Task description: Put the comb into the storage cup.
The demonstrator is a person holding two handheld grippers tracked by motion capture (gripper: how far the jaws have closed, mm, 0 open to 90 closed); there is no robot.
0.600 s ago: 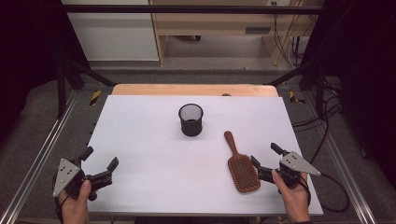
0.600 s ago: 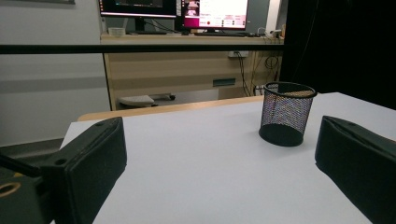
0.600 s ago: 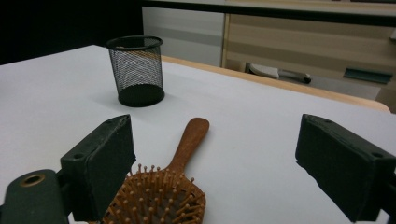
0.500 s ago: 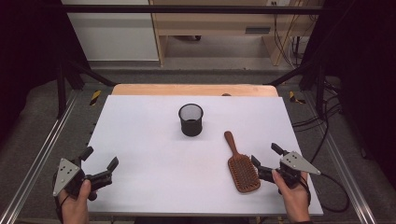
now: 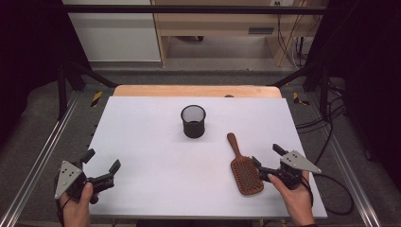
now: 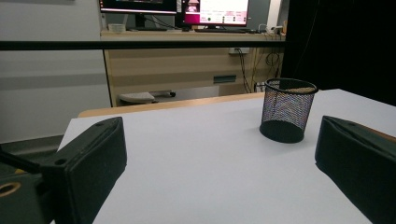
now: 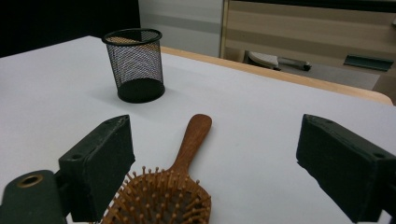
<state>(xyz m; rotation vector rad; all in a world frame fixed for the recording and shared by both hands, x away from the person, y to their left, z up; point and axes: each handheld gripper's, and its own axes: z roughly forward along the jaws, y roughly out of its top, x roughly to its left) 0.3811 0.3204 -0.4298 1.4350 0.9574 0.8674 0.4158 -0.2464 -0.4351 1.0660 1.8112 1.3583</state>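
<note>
Standing by: two handheld grippers rest low at the near edge of the white table (image 5: 151, 142), one at each corner.
Right gripper: right gripper (image 5: 266, 158) sits at the near right, jaws spread wide with nothing between the pads; one jaw lies just beside the head of the hairbrush, whether it touches I cannot tell.
Hairbrush: wooden hairbrush (image 5: 243, 168) lies flat, bristles up, on the right half of the table, its handle pointing away toward the cup; in the right gripper view its bristled head (image 7: 161, 198) sits low between the two jaws, closer to the left one.
Left gripper: left gripper (image 5: 101, 164) is held at the near left corner, jaws spread apart, bare table between them.
Cup: black mesh cup (image 5: 193, 121) stands upright near the middle of the table, well apart from both grippers and a little beyond the tip of the brush handle.
Hands: a hand (image 5: 294, 198) grips the right tool from below; another hand (image 5: 75, 208) holds the left one.
</note>
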